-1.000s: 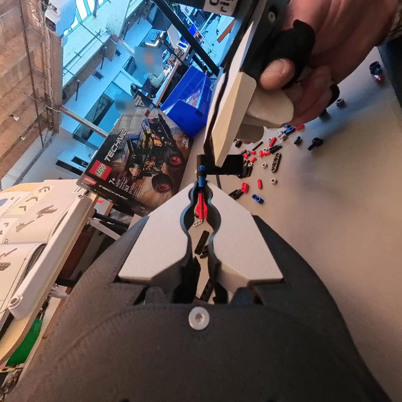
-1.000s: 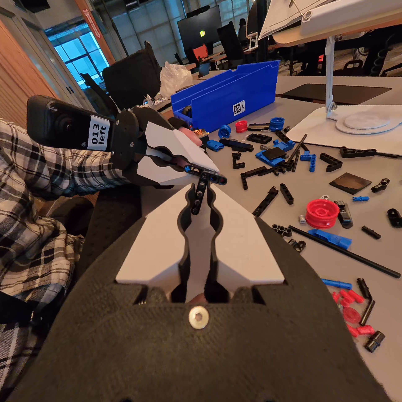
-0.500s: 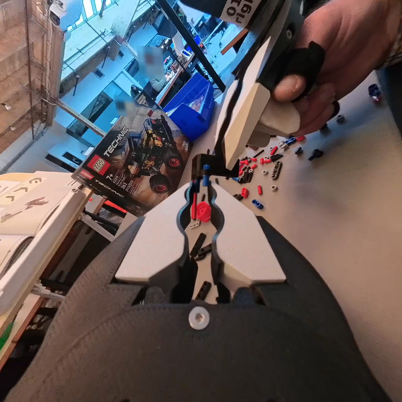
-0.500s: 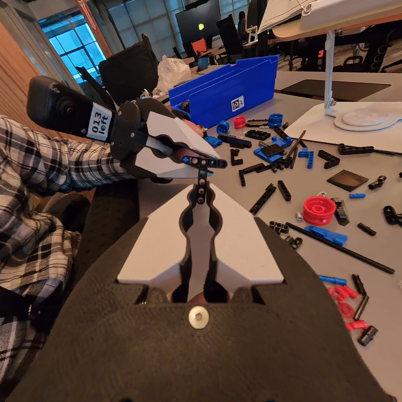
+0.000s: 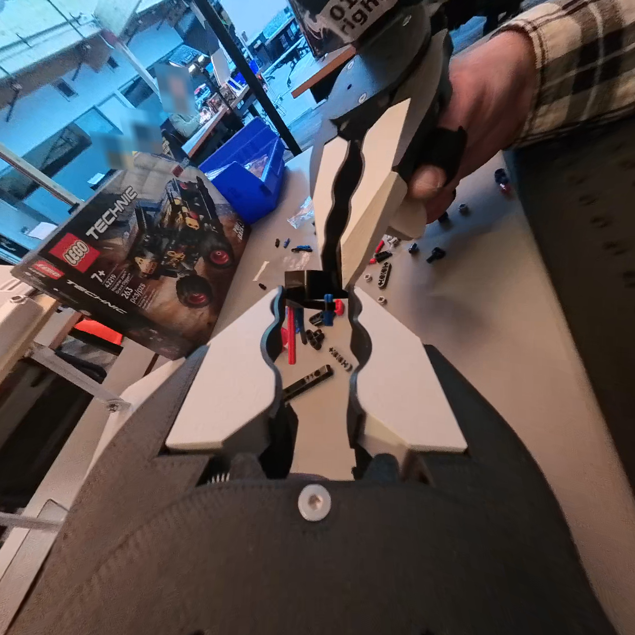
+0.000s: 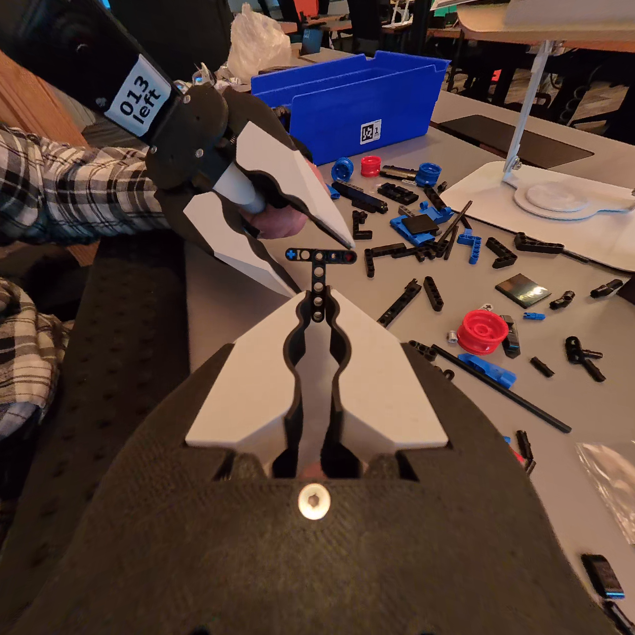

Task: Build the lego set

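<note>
A black T-shaped beam (image 6: 318,271) has a blue pin (image 6: 291,254) in one end of its crossbar and a red pin (image 6: 349,256) in the other. My right gripper (image 6: 318,295) is shut on the lower stem and holds the beam upright above the grey table (image 6: 464,429). My left gripper (image 6: 323,268) is open, one fingertip on each side of the crossbar without gripping it. In the left wrist view the beam (image 5: 302,285) shows edge-on just past my open left gripper (image 5: 316,295), held from above by the right gripper (image 5: 338,276).
Loose black, blue and red pieces lie across the table, among them a red wheel (image 6: 484,331) and a long black axle (image 6: 498,388). A blue bin (image 6: 343,103) stands behind. A white stand base (image 6: 549,206) is at the right. The set's box (image 5: 137,261) leans at the left.
My left gripper has opened and let go of the beam's crossbar. The right gripper still holds the stem, and the beam now faces its camera flat and sticks out farther.
</note>
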{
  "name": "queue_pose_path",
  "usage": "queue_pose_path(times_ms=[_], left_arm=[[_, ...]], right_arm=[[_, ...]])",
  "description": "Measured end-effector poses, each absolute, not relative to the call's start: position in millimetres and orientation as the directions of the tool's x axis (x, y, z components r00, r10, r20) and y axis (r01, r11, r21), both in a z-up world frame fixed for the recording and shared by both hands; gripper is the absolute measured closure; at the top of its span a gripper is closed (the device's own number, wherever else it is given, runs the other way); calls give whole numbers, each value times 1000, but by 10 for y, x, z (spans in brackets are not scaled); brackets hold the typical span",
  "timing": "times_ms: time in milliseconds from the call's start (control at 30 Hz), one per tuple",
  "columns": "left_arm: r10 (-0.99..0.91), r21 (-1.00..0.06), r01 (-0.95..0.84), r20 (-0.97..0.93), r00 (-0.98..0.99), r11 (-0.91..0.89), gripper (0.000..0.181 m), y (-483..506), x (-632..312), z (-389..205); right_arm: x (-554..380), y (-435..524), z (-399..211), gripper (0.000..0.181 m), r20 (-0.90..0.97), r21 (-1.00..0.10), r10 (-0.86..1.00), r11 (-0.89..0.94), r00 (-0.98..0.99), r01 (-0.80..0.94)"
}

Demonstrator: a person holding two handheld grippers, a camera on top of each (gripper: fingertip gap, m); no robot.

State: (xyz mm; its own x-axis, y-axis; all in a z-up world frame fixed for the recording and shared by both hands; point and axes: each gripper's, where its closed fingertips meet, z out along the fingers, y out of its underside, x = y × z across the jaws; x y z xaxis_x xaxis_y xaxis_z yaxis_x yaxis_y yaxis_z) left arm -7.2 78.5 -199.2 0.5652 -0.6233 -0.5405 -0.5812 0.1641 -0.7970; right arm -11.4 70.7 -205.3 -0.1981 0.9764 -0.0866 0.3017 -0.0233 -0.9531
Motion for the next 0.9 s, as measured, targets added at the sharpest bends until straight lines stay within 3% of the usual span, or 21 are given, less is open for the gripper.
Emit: queue_pose_path(times_ms=[133,267,467,900], left_arm=[[-651,-820,-552,-504,568,153,151,757,-80,-1970],[-668,-834,-533,-477,572,139,136,739,-102,-1959],[-645,-815,-562,-506,572,141,151,777,-116,-1991],[-603,-821,-556,-510,613,130,145,853,-211,-1950]], right_arm=[[-128,726,-2088,177,-8,-949,984,49,-179,312],[-130,762,-2098,177,31,-945,987,80,-158,316],[-148,792,-2152,177,115,-927,985,154,-130,342],[-129,965,-2026,177,169,-938,985,169,-25,302]])
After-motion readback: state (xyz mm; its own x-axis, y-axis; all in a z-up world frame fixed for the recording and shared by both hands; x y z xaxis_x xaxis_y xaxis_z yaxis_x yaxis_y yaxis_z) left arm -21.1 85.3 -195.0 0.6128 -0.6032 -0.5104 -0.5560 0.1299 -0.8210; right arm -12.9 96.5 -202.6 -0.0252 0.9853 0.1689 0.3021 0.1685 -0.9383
